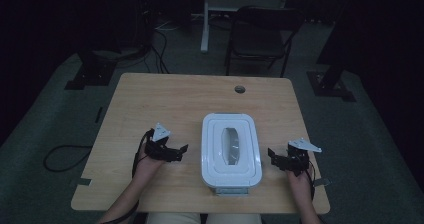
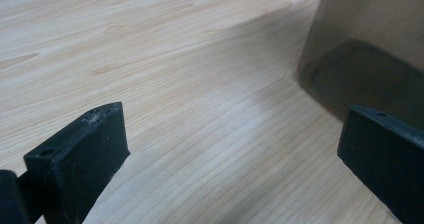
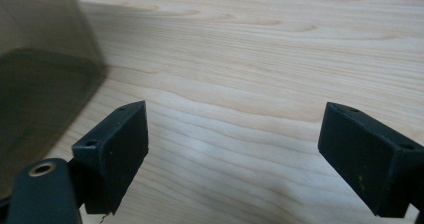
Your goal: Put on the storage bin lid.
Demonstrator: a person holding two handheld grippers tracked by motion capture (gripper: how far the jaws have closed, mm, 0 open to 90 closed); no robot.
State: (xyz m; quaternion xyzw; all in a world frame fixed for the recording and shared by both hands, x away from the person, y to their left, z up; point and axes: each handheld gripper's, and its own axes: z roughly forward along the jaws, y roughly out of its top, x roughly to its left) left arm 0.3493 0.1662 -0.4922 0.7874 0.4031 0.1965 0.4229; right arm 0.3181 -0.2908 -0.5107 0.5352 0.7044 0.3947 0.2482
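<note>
A white lidded plastic box [image 1: 230,150] stands near the front middle of the wooden table [image 1: 165,99], its lid on. My left gripper [image 1: 181,153] rests on the table just left of the box, jaws wide apart with nothing between them. In the left gripper view the box wall [image 2: 370,39] rises at the right, beyond my open left gripper [image 2: 232,149]. My right gripper [image 1: 272,158] lies just right of the box, also open and empty. The right gripper view has the box wall [image 3: 40,69] at its left, past my right gripper [image 3: 235,154].
A round cable hole [image 1: 240,89] sits near the table's far edge. Behind the table stand a dark folding chair [image 1: 260,34] and a white desk leg [image 1: 205,19]. Black stand bases [image 1: 90,74] and cables lie on the floor at both sides.
</note>
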